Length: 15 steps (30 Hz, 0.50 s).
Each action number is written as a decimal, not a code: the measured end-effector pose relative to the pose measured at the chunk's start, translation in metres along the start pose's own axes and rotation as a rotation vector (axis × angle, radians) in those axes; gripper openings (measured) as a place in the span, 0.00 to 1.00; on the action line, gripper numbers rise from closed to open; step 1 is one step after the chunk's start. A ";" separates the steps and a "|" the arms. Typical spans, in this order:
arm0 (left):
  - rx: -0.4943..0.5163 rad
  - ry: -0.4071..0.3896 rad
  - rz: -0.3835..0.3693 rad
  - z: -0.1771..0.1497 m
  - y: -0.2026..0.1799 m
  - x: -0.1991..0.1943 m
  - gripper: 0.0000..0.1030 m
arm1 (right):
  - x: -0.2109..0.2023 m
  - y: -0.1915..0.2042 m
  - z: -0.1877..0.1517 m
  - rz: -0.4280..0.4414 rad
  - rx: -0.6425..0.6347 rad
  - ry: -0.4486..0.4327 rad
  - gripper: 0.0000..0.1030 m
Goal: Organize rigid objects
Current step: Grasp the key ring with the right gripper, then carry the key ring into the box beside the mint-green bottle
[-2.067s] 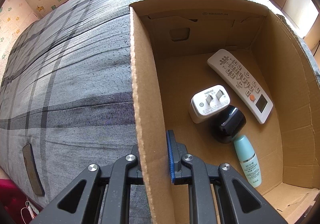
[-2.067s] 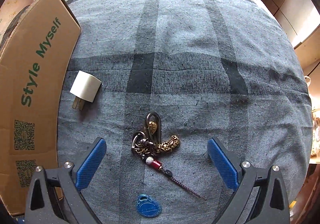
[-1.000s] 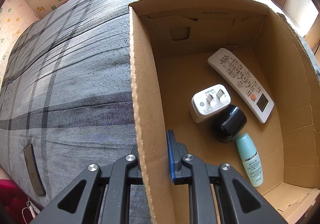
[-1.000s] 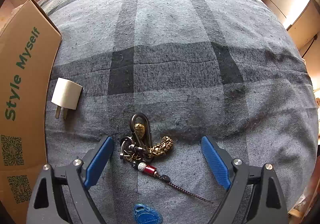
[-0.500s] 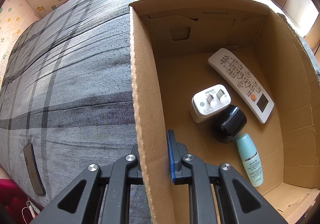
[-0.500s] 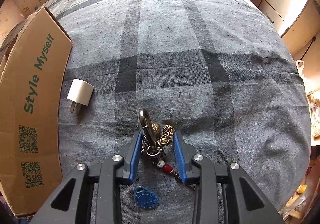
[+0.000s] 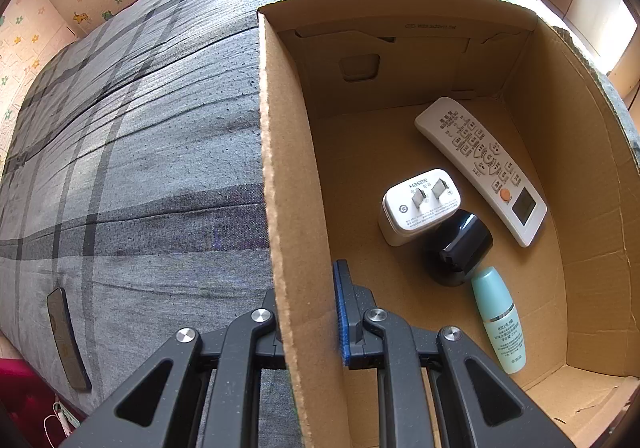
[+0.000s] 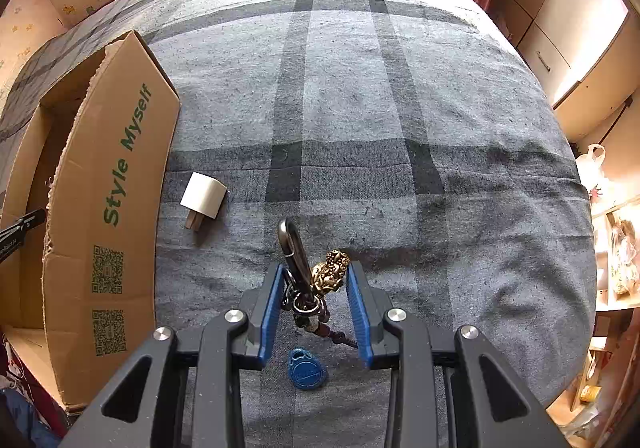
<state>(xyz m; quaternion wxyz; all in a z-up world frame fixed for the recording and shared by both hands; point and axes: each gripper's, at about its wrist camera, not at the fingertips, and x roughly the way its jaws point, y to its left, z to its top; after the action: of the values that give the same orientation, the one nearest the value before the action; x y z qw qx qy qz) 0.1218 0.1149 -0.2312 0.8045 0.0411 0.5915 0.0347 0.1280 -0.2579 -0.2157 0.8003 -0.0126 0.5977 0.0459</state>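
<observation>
Tongs on the right (image 8: 314,304) clamp the keychain (image 8: 316,280), its blue tag (image 8: 307,369) dangling above the plaid bed (image 8: 400,128). Left tongs (image 7: 310,312) pinch the cardboard box wall (image 7: 288,188). A white charger (image 8: 203,195) lies beside the box.

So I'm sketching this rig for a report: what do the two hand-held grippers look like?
Both look alike. The left hand-held gripper and the right hand-held gripper have matte black linkage arms with triangular cutouts, joined by round silver pivot bolts. Each finger carries a flat blue textured pad. No cables, markings, hands or sleeves are visible on either.
</observation>
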 end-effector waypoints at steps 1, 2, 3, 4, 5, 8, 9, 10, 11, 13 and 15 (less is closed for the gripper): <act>0.000 0.000 0.000 0.000 0.000 0.000 0.16 | -0.004 0.002 0.001 0.002 -0.004 -0.002 0.32; 0.000 0.000 0.000 0.000 0.000 0.000 0.16 | -0.010 0.008 0.001 0.006 -0.009 -0.006 0.32; 0.001 0.000 0.000 0.000 -0.001 0.000 0.16 | -0.015 0.011 0.002 0.010 -0.015 -0.014 0.32; 0.002 0.000 0.000 0.000 -0.001 0.000 0.16 | -0.020 0.013 0.003 0.011 -0.024 -0.021 0.32; 0.001 0.000 0.000 0.000 -0.001 0.000 0.16 | -0.027 0.016 0.003 0.014 -0.031 -0.030 0.32; 0.002 0.000 0.000 0.000 -0.001 0.000 0.16 | -0.046 0.027 0.007 0.030 -0.051 -0.061 0.32; 0.002 0.000 0.000 0.000 -0.001 0.000 0.16 | -0.052 0.031 0.008 0.030 -0.061 -0.070 0.32; 0.002 0.000 0.001 0.000 -0.001 0.000 0.16 | -0.057 0.035 0.010 0.034 -0.070 -0.079 0.32; 0.003 0.000 0.000 0.000 -0.001 0.000 0.16 | -0.062 0.039 0.011 0.039 -0.079 -0.087 0.32; 0.001 0.000 -0.001 0.000 -0.001 0.000 0.16 | -0.071 0.047 0.014 0.047 -0.096 -0.099 0.32; 0.001 0.000 -0.002 0.001 -0.002 -0.001 0.16 | -0.080 0.054 0.018 0.058 -0.111 -0.111 0.32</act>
<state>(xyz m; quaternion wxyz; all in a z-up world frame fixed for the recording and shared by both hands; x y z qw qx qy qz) 0.1223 0.1130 -0.2303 0.8046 0.0407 0.5915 0.0336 0.1179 -0.2071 -0.1317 0.8285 -0.0372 0.5493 0.1030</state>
